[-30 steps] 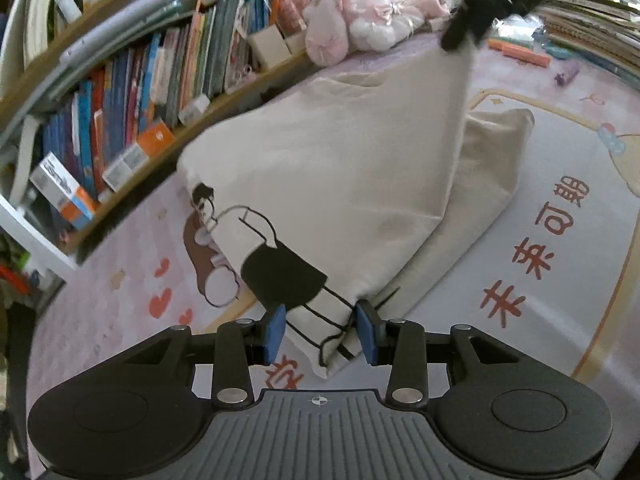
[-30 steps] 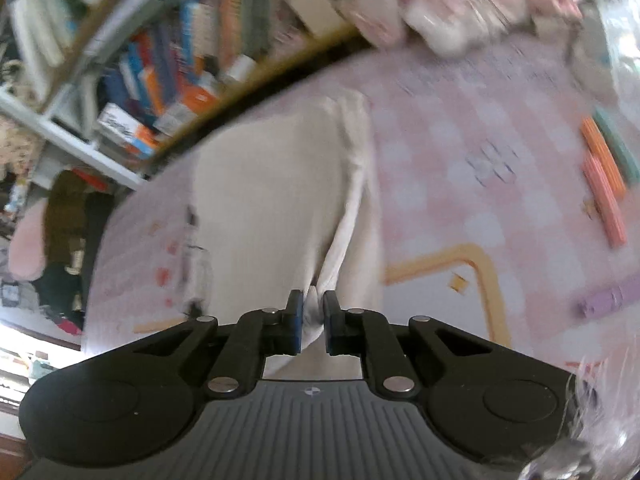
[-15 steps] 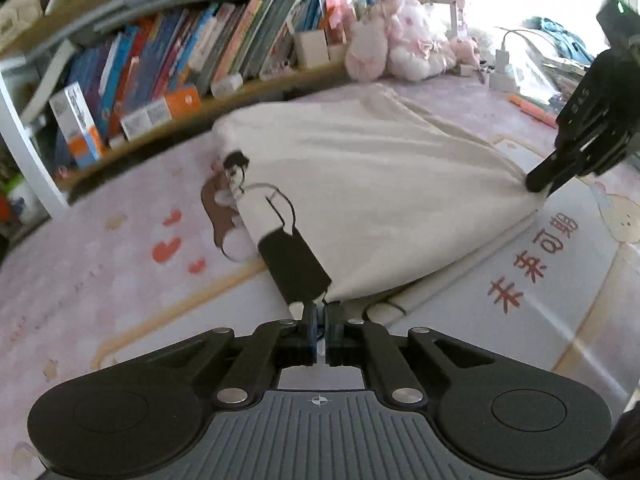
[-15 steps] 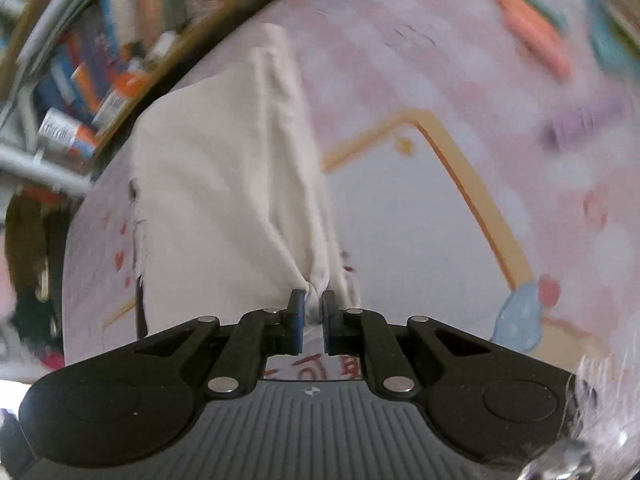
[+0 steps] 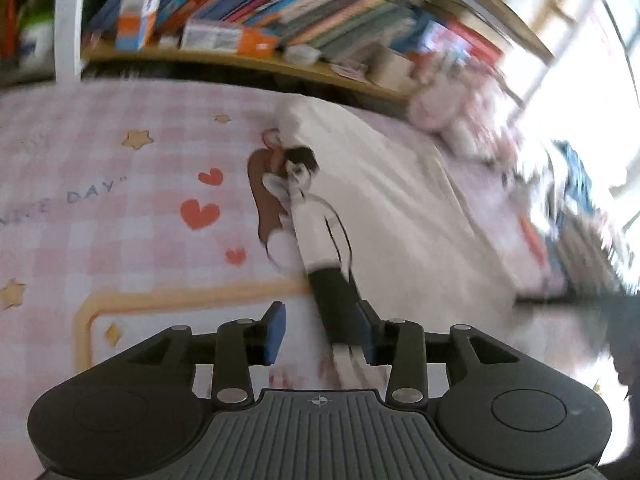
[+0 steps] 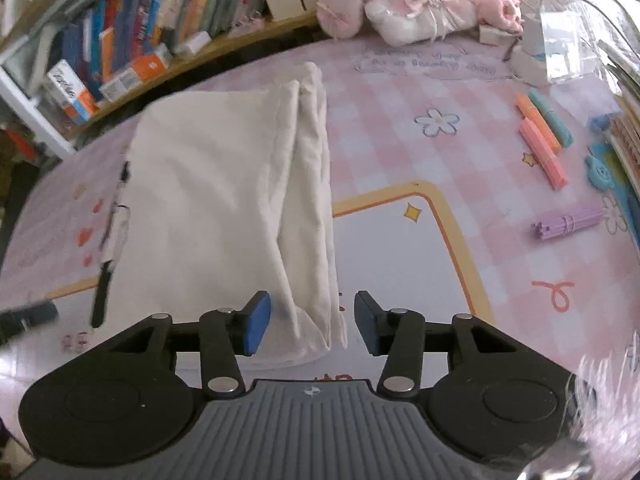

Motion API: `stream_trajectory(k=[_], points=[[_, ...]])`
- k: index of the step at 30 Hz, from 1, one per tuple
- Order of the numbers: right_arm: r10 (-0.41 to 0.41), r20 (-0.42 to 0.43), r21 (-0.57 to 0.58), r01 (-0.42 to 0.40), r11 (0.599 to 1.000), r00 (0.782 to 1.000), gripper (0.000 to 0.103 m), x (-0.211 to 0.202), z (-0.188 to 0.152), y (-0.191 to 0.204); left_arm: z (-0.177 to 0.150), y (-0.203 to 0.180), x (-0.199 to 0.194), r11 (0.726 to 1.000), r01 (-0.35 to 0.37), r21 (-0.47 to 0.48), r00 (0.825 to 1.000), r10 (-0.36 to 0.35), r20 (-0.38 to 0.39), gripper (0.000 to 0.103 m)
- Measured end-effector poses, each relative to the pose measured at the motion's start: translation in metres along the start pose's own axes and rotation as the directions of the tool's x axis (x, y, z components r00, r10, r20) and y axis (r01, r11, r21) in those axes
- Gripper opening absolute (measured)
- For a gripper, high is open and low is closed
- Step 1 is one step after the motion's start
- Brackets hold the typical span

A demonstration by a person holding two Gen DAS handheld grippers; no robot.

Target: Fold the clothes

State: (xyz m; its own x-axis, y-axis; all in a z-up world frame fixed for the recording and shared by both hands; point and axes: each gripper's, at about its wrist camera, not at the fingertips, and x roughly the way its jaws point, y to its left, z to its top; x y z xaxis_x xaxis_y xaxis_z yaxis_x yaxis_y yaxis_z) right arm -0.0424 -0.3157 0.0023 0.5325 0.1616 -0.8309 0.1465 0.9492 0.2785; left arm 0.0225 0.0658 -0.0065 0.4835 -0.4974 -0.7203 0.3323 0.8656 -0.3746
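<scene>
Step in hand: release after a fold. The cream garment (image 6: 224, 200) lies folded on the pink checked mat (image 6: 400, 152), one long side doubled over toward the right, its printed cartoon figure (image 5: 316, 224) along the left edge.

Right gripper (image 6: 312, 322): jaws have just been opening. They stand partly apart, with the near corner of the cloth lying slack between them and neither pad pressing on it.

Left gripper (image 5: 322, 334): jaws have likewise just been opening. The printed edge of the garment runs between the pads, close against the right one; the view is blurred, but no pinch shows.

Judgement: this fold is laid down, and the piece is still long front to back. The next move calls for drawing both grippers clear without dragging the cloth, then taking the two near corners afresh to carry them toward the far edge by the bookshelf (image 6: 132, 40). Risk: the doubled right edge looks loose and may slide open when lifted.
</scene>
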Motion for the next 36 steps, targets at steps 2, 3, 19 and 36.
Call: stream_trajectory(k=[2, 3, 19, 36], points=[[-0.009, -0.006, 0.017, 0.009, 1.0, 1.0, 0.036, 0.006, -0.002, 0.0, 0.019, 0.009, 0.014, 0.999, 0.024, -0.049, 1.0, -0.023, 0.007, 0.041], [0.001, -0.012, 0.029, 0.0, 1.0, 1.0, 0.03, 0.008, -0.004, -0.002, 0.028, 0.011, 0.021, 0.998, 0.023, -0.057, 1.0, -0.023, 0.009, 0.042], [-0.014, -0.062, -0.117, 0.007, 0.993, 0.998, 0.028, 0.017, -0.008, 0.007, 0.136, 0.057, 0.135, 0.976, 0.028, -0.214, 1.0, -0.025, 0.017, 0.052], [-0.002, -0.061, -0.1, -0.004, 0.995, 0.998, 0.029, 0.016, -0.009, 0.005, 0.154, 0.031, 0.154, 0.99, 0.077, -0.117, 0.992, -0.065, 0.104, 0.006]])
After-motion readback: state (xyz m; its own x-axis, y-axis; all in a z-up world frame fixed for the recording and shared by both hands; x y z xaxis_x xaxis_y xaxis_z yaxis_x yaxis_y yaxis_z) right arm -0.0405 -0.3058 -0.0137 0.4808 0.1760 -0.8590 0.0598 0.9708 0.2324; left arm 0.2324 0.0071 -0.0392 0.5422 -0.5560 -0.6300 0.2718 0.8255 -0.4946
